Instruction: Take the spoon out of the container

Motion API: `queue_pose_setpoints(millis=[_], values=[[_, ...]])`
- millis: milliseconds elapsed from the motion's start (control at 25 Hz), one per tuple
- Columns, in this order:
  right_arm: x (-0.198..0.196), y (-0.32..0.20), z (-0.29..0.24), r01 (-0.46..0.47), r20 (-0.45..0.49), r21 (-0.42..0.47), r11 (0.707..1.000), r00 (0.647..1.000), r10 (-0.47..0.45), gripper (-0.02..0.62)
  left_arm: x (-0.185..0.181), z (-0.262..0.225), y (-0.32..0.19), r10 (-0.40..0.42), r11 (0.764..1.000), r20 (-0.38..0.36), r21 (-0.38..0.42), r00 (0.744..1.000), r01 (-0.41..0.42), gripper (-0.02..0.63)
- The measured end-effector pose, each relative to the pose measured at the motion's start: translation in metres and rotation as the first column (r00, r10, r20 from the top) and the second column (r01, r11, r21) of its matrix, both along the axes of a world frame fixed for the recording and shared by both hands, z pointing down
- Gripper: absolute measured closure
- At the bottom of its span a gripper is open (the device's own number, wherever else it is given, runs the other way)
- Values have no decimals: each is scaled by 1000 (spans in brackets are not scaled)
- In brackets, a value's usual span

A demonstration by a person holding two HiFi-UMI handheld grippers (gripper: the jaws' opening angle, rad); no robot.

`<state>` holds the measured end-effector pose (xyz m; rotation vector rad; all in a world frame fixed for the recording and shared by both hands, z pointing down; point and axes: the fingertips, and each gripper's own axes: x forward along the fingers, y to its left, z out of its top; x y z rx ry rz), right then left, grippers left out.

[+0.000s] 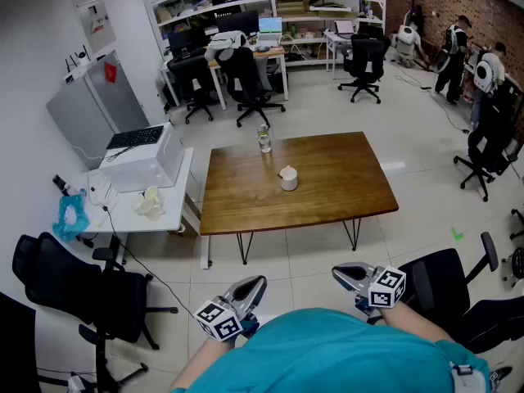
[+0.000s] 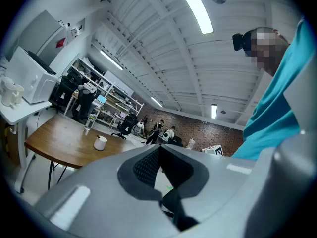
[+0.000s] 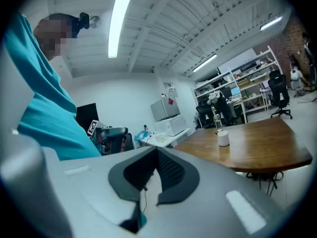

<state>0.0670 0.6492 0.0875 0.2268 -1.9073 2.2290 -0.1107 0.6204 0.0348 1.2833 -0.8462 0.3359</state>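
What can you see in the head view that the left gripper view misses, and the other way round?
Only the head view: the two grippers side by side from above, the left gripper and the right gripper, and the black chair at the person's left. Only the left gripper view: the ceiling light and that gripper's own jaws, closed together with nothing between them. Both: the wooden table, the white container on it and the clear bottle behind it.

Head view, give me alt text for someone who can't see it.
A wooden table in an office holds a white container and a clear bottle. Short of it, a person in teal holds the left hand-held gripper and right hand-held gripper, both shut and empty.
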Motion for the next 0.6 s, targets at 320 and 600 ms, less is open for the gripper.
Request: queue_pose_setpoints(millis=[320, 600], values=[[45, -8, 27, -7, 8, 1, 1000, 1000, 7, 594, 51, 32, -11, 2, 1000, -4, -15, 1000, -2, 606], [101, -8, 53, -24, 19, 15, 1000, 1000, 24, 594, 108, 61, -9, 21, 999, -2, -25, 1000, -21, 606]])
